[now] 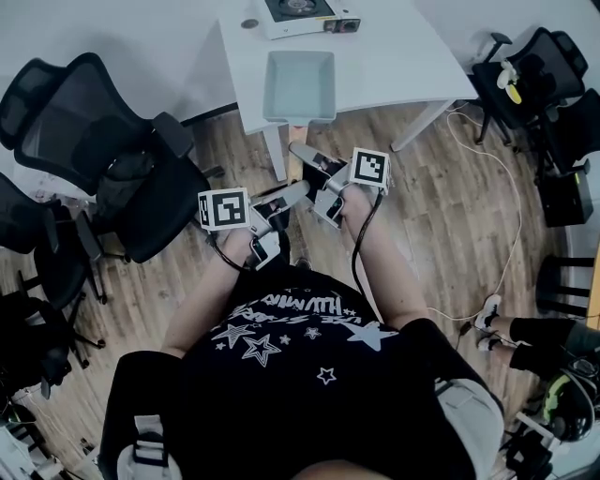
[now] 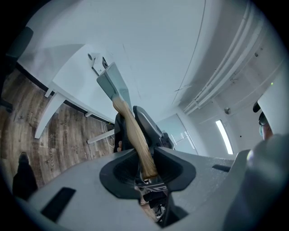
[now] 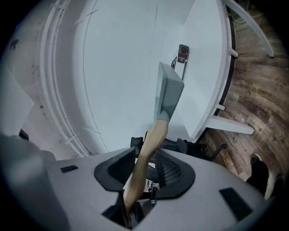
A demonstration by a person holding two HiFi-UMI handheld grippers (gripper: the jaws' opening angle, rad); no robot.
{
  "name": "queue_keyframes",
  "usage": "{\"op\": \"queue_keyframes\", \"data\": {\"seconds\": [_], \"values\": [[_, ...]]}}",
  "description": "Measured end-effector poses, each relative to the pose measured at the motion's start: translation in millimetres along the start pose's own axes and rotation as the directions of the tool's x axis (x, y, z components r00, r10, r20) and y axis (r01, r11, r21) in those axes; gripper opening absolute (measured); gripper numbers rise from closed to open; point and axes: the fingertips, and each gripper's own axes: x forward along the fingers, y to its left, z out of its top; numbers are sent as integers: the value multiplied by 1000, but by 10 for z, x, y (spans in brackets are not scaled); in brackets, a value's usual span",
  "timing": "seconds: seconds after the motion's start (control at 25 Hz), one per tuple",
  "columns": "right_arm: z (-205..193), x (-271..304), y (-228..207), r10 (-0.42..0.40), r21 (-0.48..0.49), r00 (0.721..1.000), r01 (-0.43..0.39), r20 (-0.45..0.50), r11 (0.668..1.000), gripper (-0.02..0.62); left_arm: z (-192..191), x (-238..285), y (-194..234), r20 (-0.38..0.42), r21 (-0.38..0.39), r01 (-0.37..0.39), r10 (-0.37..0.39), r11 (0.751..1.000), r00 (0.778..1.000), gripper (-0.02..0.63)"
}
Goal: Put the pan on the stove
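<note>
1. Up at 12 o'clock in my head view stands a white table [image 1: 394, 66], and the stove [image 1: 298, 13] sits at its far side.
2. Between the stove and me is the pan [image 1: 300, 86]. It is square and pale blue-grey, and it is over the near edge of the table.
3. That pan is not on the stove. The stove is past it, at the pan's 12 o'clock, and the two are apart.
4. I cannot tell if the bottom of the pan touches the table top.
5. From the pan a wooden handle [image 2: 135, 135] points back to me, toward 6 o'clock.
6. My left gripper [image 1: 295, 192] comes in from 8 o'clock. In the left gripper view its jaws are narrow and squeeze the very end of the handle, with one dark pad on each side.
7. My right gripper [image 1: 302, 152] comes in from 4 o'clock and sits nearer the pan. In the right gripper view its jaws pinch the handle too, but more in the middle of the wood, and the end of the handle sticks out behind them.
8. Both tools are just beside each other, and the left one is closer to my body.
9. Black chairs [image 1: 103, 159] stand at 9 o'clock, and more of them are at 2 o'clock.
10. Under the table is a wood floor [image 1: 450, 206], and a white cable [image 1: 511, 216] lies on it at 3 o'clock.
</note>
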Motion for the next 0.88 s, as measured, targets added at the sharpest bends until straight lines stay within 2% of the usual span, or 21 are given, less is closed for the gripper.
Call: {"op": "queue_keyframes", "data": {"seconds": [0.12, 0.36, 0.76, 0.88], "values": [[85, 37, -10, -7, -9, 1000, 7, 9, 1000, 137, 77, 35, 20, -10, 2, 10, -10, 1000, 1000, 107], [823, 496, -302, -47, 19, 999, 47, 22, 999, 137, 858, 358, 399, -31, -36, 27, -28, 999, 999, 107], [1687, 1130, -489, -70, 5, 996, 70, 52, 998, 137, 1844, 634, 784, -69, -21, 38, -40, 999, 997, 107], [1899, 1254, -512, -77, -2, 995, 77, 67, 997, 137, 2064, 724, 814, -78, -38, 71, -74, 997, 994, 107]]}}
